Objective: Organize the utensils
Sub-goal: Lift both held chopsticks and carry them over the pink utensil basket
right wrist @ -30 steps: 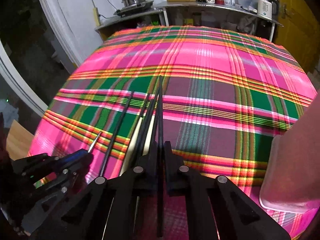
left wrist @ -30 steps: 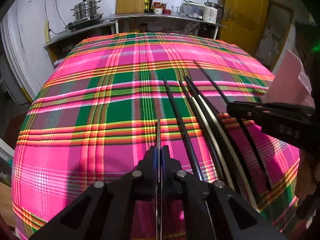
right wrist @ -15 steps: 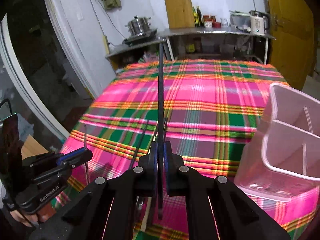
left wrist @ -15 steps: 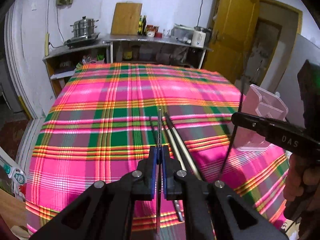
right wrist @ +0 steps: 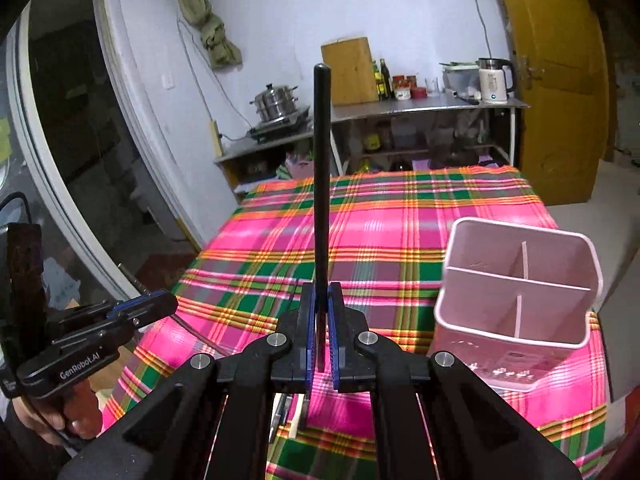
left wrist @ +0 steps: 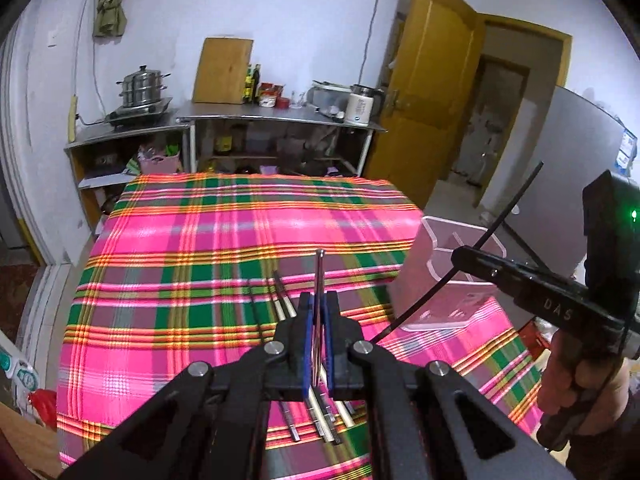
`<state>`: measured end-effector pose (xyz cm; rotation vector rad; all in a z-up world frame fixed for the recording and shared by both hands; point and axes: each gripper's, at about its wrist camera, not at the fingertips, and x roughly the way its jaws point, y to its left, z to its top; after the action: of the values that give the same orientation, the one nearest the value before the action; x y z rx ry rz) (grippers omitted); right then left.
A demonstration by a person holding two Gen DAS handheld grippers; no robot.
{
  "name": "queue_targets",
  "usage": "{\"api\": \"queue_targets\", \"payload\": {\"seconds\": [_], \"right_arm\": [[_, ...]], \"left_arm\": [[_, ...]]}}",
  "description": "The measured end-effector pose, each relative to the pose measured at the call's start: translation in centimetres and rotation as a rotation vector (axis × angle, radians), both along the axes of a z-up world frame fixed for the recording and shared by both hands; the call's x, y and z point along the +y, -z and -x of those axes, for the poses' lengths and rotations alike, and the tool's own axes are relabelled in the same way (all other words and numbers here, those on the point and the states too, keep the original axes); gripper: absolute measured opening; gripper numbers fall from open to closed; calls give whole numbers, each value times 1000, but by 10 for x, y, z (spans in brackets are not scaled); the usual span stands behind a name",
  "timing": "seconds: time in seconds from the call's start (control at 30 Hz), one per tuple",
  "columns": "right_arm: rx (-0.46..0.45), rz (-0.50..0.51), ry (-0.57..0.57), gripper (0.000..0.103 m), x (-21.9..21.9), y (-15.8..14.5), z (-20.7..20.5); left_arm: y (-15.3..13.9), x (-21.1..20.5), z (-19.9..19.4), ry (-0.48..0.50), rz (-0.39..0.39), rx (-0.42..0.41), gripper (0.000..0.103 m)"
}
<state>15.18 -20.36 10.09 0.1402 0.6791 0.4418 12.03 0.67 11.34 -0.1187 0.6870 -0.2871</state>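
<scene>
Kitchen table under pink plaid cloth (left wrist: 192,280). Left gripper (left wrist: 318,312) pinches a thin metal chopstick (left wrist: 319,280); right gripper (right wrist: 321,312) clamps a black chopstick (right wrist: 322,160), both stiff, light, slippery. Spare chopsticks (left wrist: 280,300) lie near the table's near edge; the pink holder (right wrist: 516,292) stands by its right edge.

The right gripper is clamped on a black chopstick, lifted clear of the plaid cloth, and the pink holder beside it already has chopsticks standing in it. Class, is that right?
Not quite. The right wrist view shows the pink holder with empty compartments. The rest stands: the right gripper is clamped on a black chopstick, clear of the plaid cloth.
</scene>
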Motion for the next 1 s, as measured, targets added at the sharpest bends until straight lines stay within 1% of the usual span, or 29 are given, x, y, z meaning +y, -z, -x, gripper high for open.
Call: {"api": "queue_targets", "payload": {"seconds": [0.2, 0.43, 0.53, 0.73, 0.87, 1.0], "right_arm": [[-22, -20, 37, 6, -24, -13, 7], [-61, -46, 121, 6, -66, -33, 9], [-76, -57, 161, 6, -85, -40, 7], [-95, -85, 238, 6, -117, -47, 0], [-86, -95, 264, 6, -128, -42, -5], [-54, -98, 270, 6, -130, -29, -16]], "left_arm": [[-20, -28, -9, 66, 19, -8, 6], [-44, -73, -26, 164, 44, -33, 6], [-55, -93, -37, 200, 67, -49, 6], [-69, -118, -62, 231, 111, -80, 6], [-69, -130, -77, 234, 126, -89, 6], [-54, -140, -92, 232, 119, -62, 6]]}}
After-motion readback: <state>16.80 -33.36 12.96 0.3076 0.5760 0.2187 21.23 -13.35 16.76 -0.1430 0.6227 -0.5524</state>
